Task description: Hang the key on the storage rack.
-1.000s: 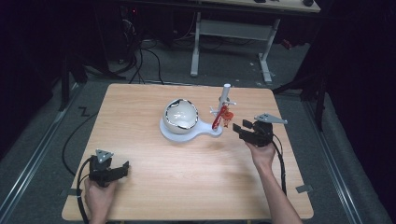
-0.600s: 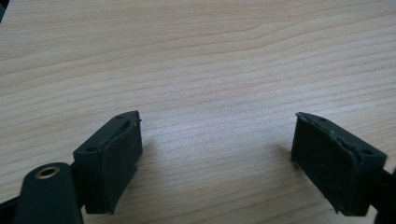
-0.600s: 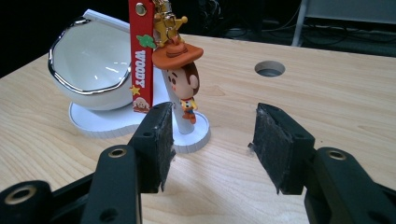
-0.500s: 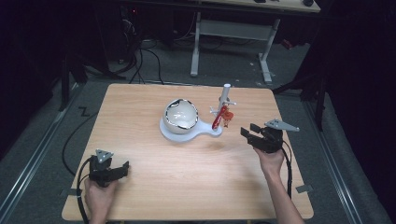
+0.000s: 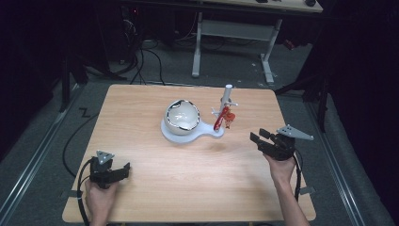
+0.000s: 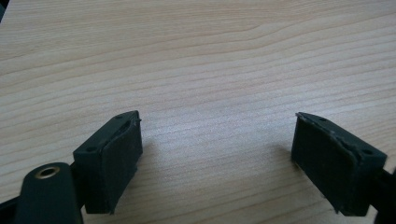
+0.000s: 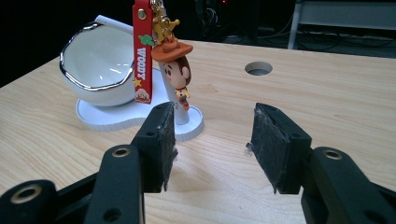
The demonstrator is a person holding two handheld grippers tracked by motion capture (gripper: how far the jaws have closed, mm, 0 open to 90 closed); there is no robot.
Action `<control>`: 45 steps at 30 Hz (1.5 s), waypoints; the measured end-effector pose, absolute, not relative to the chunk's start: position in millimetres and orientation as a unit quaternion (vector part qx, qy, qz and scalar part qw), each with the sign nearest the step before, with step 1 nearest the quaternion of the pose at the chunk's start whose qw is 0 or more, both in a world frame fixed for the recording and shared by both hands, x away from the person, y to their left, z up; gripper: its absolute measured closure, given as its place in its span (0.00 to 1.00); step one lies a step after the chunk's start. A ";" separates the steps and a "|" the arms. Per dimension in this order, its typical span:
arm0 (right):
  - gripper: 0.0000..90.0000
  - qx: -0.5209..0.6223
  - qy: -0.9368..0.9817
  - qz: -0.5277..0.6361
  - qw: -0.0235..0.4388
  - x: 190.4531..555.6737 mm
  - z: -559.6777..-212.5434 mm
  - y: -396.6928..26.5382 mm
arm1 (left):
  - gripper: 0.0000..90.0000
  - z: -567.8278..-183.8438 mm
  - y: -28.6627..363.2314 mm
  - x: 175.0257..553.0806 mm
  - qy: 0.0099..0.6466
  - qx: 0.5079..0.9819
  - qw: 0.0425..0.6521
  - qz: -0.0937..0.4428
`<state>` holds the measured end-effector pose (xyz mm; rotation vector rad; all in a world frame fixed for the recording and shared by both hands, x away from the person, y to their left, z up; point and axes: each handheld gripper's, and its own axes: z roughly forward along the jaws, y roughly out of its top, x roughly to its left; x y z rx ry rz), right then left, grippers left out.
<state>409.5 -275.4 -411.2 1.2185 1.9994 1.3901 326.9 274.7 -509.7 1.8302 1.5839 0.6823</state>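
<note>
Light wood table fills the middle of the high view. White stand sits just above frame centre, glossy white bowl tilted on its round base, thin post rising at the right end of the base. Red keychain strap with a small cowboy figure hangs from the post; in the right gripper view the strap and figure are upper left of centre, hanging beside the bowl.

Right gripper at right of the high view, held by a hand, well apart from the keychain. Its jaws have just been closing, yet a gap remains, nothing between them; in its own view the pads frame bare wood.

Left gripper lower left in the high view, hand beneath it, resting low on the table. Jaws spread wide, only wood grain between them in the left gripper view.
</note>
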 end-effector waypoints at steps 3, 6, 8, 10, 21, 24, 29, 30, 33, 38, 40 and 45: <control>0.55 0.441 0.717 0.499 0.206 408.2 -414.1 -278.3 | 0.19 -509.7 274.7 326.9 0.599 0.692 0.308 0.258; 0.56 0.447 0.713 0.501 0.203 406.2 -417.8 -282.9 | 0.19 -509.7 274.7 326.9 0.599 0.692 0.308 0.258; 0.56 0.449 0.712 0.501 0.202 404.4 -419.6 -285.3 | 0.19 -509.7 274.7 326.9 0.599 0.692 0.308 0.258; 0.56 0.451 0.711 0.501 0.201 401.7 -421.8 -287.6 | 0.19 -509.7 274.7 326.9 0.599 0.692 0.308 0.258; 0.60 0.464 0.710 0.494 0.190 390.4 -434.8 -301.4 | 0.19 -509.7 274.7 326.9 0.599 0.692 0.308 0.258; 0.59 0.465 0.710 0.493 0.193 387.5 -437.0 -302.3 | 0.19 -509.7 274.7 326.9 0.599 0.692 0.308 0.258; 0.59 0.468 0.709 0.488 0.200 383.7 -442.1 -304.1 | 0.19 -509.7 274.7 326.8 0.599 0.692 0.308 0.258; 0.59 0.470 0.708 0.489 0.198 383.4 -443.1 -304.9 | 0.19 -509.7 274.7 326.8 0.599 0.692 0.308 0.258; 0.58 0.477 0.706 0.483 0.201 382.4 -446.2 -307.8 | 0.19 -509.7 274.7 326.8 0.599 0.692 0.308 0.258; 0.58 0.484 0.707 0.474 0.203 380.1 -451.5 -311.7 | 0.19 -509.7 274.7 326.8 0.599 0.692 0.309 0.258; 0.59 0.486 0.708 0.469 0.203 379.1 -453.8 -312.7 | 0.19 -509.7 274.7 326.8 0.599 0.692 0.309 0.258; 0.59 0.491 0.711 0.459 0.206 377.5 -459.6 -314.4 | 0.19 -509.7 274.7 326.8 0.599 0.692 0.308 0.258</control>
